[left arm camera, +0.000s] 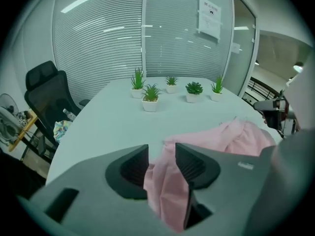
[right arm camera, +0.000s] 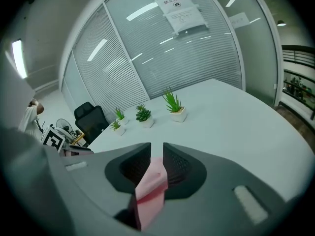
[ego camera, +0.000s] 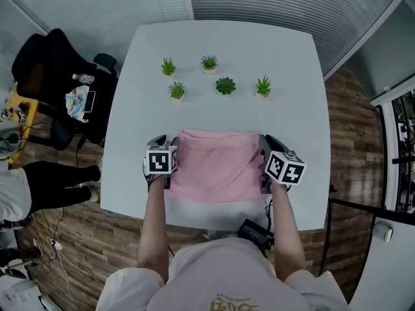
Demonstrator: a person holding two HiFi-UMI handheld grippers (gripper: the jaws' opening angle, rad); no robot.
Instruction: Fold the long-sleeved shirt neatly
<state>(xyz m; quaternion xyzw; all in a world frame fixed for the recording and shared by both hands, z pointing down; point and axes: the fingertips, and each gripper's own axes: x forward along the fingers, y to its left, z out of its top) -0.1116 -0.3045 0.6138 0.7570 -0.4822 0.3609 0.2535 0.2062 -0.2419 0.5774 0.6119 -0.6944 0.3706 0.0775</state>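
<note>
The pink long-sleeved shirt [ego camera: 214, 164] lies folded into a rough rectangle on the white table [ego camera: 227, 102], near the front edge. My left gripper [ego camera: 163, 141] sits at the shirt's left edge. In the left gripper view its jaws [left arm camera: 161, 156] stand apart, with a loose fold of the shirt [left arm camera: 236, 136] between them and not pinched. My right gripper [ego camera: 264, 142] is at the shirt's right edge. In the right gripper view its jaws [right arm camera: 156, 156] are narrowly apart around a pink fold of the shirt [right arm camera: 150, 181], and one pad stands free of the cloth.
Several small potted plants [ego camera: 225, 85] stand in a loose cluster beyond the shirt. A black office chair [ego camera: 55, 63] with clutter is left of the table, and a person's legs [ego camera: 58, 180] show below it. A black device [ego camera: 256, 233] hangs at the table's front edge.
</note>
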